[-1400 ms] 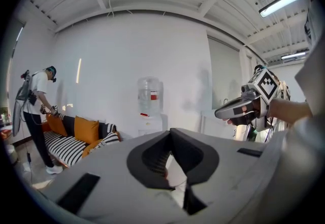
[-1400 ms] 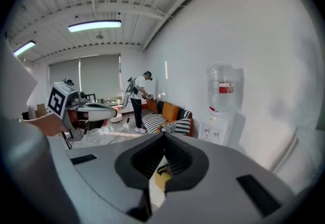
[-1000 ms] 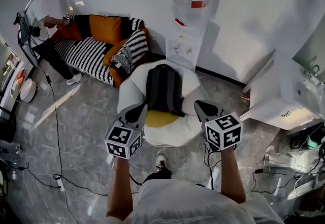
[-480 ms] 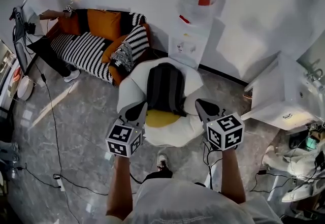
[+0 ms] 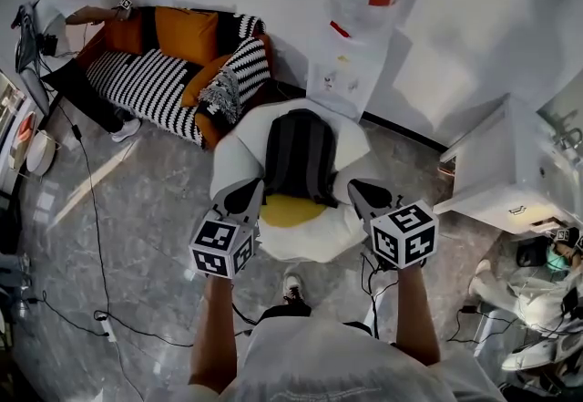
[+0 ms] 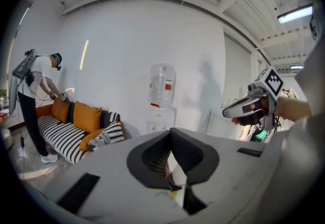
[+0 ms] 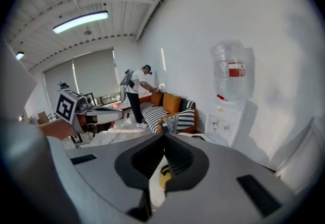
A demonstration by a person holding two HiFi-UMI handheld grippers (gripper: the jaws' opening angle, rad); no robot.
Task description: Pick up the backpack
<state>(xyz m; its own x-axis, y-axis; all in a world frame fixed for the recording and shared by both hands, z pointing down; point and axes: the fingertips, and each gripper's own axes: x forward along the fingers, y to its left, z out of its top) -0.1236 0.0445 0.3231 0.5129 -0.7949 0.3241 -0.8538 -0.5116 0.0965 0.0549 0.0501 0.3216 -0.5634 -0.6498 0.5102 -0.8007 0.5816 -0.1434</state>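
A black backpack (image 5: pixel 298 157) stands upright against the back of a white round armchair (image 5: pixel 239 154) with a yellow seat cushion (image 5: pixel 290 211). My left gripper (image 5: pixel 242 198) hovers at the chair's front left, its jaws shut and empty, just short of the backpack's lower left corner. My right gripper (image 5: pixel 366 195) is at the chair's front right, jaws shut on nothing. In the left gripper view the closed jaws (image 6: pixel 171 153) hide most of the chair; the right gripper (image 6: pixel 250 108) shows at the right. Past the closed jaws (image 7: pixel 163 159) in the right gripper view, a bit of yellow cushion (image 7: pixel 163 176) shows.
A water dispenser (image 5: pixel 351 63) stands against the wall behind the chair. A striped sofa (image 5: pixel 159 86) with orange cushions is at the far left, where a person (image 5: pixel 64 22) bends over it. A white cabinet (image 5: pixel 506 168) is at the right. Cables (image 5: pixel 96 236) lie on the grey floor.
Both grippers have come a little closer to the armchair and lower. The view has shifted toward the chair. The person at the sofa has leaned further over it.
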